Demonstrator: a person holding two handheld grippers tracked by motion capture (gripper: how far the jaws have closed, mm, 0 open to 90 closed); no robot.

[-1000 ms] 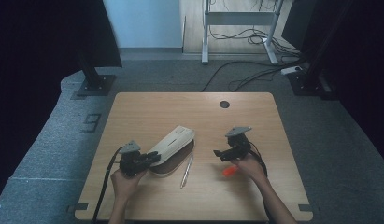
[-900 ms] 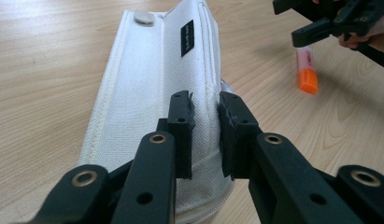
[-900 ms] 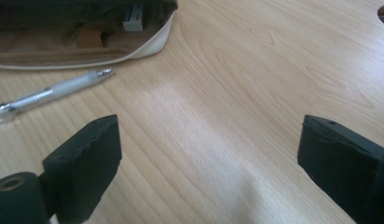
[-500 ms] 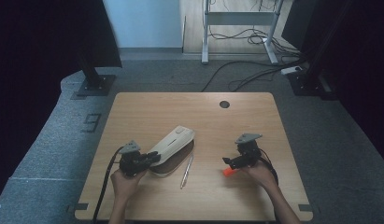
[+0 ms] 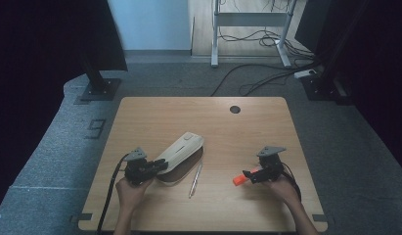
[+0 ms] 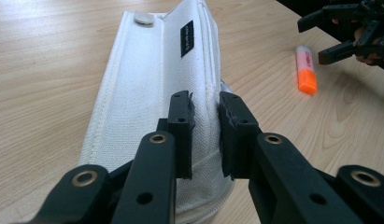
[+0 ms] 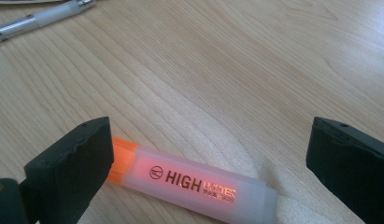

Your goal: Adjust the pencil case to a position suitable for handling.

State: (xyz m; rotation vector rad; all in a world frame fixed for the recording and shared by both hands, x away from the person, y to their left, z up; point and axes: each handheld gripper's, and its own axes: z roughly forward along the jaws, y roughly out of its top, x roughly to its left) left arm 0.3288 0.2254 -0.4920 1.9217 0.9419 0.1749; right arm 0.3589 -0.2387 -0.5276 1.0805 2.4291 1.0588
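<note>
A white fabric pencil case [image 5: 181,150] lies near the middle of the wooden table [image 5: 257,122] and serves as the landmark here. Its near end is pinched between the jaws of the left gripper [image 6: 206,116], which are closed down on a fold of the cloth beside the zip seam. The cloth is judged to be soft and light, so it is expected to sag and bunch when lifted. A hold on the seam or the stiffer edge is judged firmer than one on loose fabric.

Just to the right of the case, a slim pen [image 5: 195,179] lies on the table, apart from both grippers.

Well to the right of the case, an orange highlighter [image 7: 189,182] lies flat on the wood. It is straddled by the right gripper [image 7: 203,154], whose jaws are spread wide. The left jaw is seen close by the orange end, though contact cannot be told, and the other jaw stands clear; nothing is gripped. The highlighter is judged to be light, rigid and smooth plastic, likely to roll or slip. It is best taken across the middle of its frosted barrel, with the jaws squarely on its two long sides, rather than at the tapered orange end.
</note>
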